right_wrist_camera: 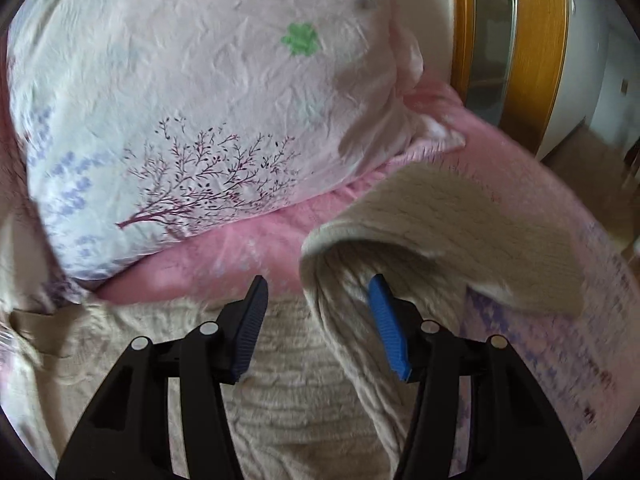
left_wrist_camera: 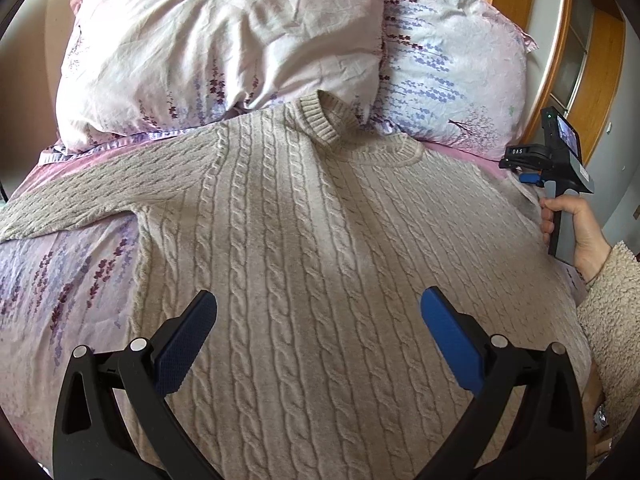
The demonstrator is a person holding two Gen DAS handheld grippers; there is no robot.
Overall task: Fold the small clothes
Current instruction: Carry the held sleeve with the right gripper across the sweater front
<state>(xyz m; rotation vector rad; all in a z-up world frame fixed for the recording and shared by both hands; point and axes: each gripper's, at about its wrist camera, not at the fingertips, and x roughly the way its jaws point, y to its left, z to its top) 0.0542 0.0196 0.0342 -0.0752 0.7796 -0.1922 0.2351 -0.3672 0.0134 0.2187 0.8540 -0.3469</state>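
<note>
A beige cable-knit sweater [left_wrist_camera: 312,240] lies front up on the bed, collar toward the pillows, its left sleeve [left_wrist_camera: 80,196] spread out to the left. My left gripper [left_wrist_camera: 318,308] is open and empty above the sweater's lower body. My right gripper [right_wrist_camera: 318,292] is open at the sweater's right shoulder. The right sleeve [right_wrist_camera: 420,220] is raised and curled over, draped against the gripper's right finger [right_wrist_camera: 384,312]. In the left wrist view the right gripper [left_wrist_camera: 520,168] shows at the sweater's right edge, held by a hand.
Two floral pillows [left_wrist_camera: 224,40] [right_wrist_camera: 192,120] lie at the head of the bed behind the collar. The pink floral sheet [left_wrist_camera: 60,280] covers the bed. A wooden door frame [right_wrist_camera: 536,40] stands at the right, past the bed's edge.
</note>
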